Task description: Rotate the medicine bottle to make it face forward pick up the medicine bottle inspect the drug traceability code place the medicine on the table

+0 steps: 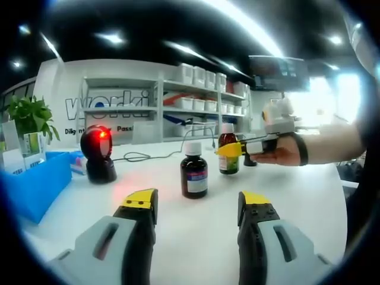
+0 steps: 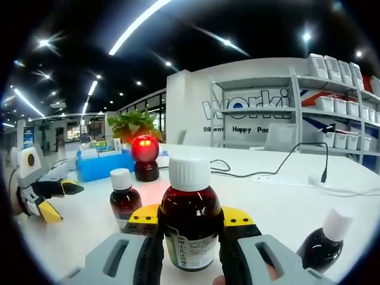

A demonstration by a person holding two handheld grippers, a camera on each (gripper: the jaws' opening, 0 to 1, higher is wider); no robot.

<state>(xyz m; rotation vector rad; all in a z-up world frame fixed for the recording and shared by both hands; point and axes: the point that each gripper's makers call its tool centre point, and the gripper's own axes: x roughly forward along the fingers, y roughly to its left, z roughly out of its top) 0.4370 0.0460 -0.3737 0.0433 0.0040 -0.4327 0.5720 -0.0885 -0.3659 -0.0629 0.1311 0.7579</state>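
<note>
Two bottles flank bottle; scanner behind.

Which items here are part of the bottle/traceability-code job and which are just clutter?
In play:
- medicine bottle, between the right gripper jaws
- red-lit scanner on the table
- left gripper, open

Lying about:
- second bottle
- third bottle
- blue bin
- plant
- cable
- shelves

The left gripper is hovering with jaws parted and nothing between them. At its 2 o'clock, the right gripper is gripping a bottle.
</note>
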